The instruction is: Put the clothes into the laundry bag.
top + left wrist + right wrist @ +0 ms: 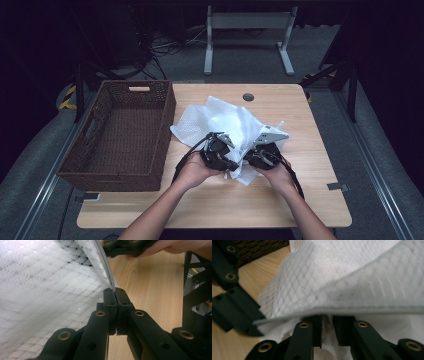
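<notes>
Dark room, grey carpet, white table frame (pixel 248 37) at the far side with cables on the floor near it. Light wooden table (pixel 310 200) in the middle, round grommet hole (pixel 248 97) near its far edge.

Brown wicker basket (pixel 102 170) sits on the table's left part, long side running near-to-far, handle cutouts in the far and left walls. Nothing visible inside it.

White mesh fabric (pixel 215 117) lies crumpled on the table just right of the basket, roughly mid-table; its near part is bunched up between the two grippers. Diamond weave with small dots, thick hemmed edge.

Left gripper (pixel 226 162), held in the person's left hand (pixel 192 172), sits at the fabric's near-left side. In the left gripper view its jaws are pressed together with the fabric's hem (pixel 106 267) pinched at the very tips (pixel 114 293); the sheet spreads up and left from there, bare table to the right.

Right gripper (pixel 250 157), in the right hand (pixel 277 175), is just right of the left one, close together, grey three-cornered plate (pixel 271 134) on top. In the right gripper view its jaws stand narrowly apart (pixel 327 326), a gap showing between the pads, and the hem (pixel 352 310) runs across just above the tips. Fabric sits in and behind the gap, but the pads are not clamping it. Left gripper's black linkage (pixel 229 302) shows at that view's left edge.

Both forearms come in from the near edge.
</notes>
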Motion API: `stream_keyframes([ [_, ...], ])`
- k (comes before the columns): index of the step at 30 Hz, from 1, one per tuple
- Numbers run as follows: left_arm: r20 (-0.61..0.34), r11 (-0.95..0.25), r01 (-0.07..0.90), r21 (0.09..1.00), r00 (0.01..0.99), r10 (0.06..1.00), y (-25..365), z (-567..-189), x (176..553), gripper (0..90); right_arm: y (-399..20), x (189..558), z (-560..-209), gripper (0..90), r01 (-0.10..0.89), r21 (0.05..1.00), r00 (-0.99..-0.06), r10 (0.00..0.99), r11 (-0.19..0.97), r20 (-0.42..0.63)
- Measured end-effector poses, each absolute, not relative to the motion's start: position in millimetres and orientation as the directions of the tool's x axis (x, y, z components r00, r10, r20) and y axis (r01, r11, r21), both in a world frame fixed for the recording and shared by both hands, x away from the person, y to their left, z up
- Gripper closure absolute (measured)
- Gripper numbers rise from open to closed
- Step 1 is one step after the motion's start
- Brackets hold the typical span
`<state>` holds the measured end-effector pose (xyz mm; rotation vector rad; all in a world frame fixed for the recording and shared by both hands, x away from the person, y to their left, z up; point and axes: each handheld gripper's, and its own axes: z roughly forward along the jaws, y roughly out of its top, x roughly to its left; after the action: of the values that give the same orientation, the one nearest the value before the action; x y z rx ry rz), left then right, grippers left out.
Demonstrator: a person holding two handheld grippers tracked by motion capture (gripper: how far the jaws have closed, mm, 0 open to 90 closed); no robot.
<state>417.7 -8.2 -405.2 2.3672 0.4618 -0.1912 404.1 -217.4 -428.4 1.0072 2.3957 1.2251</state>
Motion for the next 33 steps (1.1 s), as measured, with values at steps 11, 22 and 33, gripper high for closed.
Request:
stream_keyframes([
  [11, -0.265, -0.671, 0.394, 0.628, 0.919, 0.292, -5, -404, 419, 89.2, -242, 368, -417, 30.2, 0.490, 0.772, -0.717, 0.691, 0.404, 0.093],
  [22, -0.267, -0.666, 0.396, 0.633, 0.918, 0.293, -4, -403, 421, 89.1, -198, 351, -441, 33.8, 0.475, 0.701, -0.771, 0.635, 0.532, 0.041],
  [33, -0.272, -0.667, 0.397, 0.630, 0.918, 0.290, -3, -403, 420, 89.1, -186, 368, -454, 88.3, 0.463, 0.703, -0.769, 0.639, 0.540, 0.017],
])
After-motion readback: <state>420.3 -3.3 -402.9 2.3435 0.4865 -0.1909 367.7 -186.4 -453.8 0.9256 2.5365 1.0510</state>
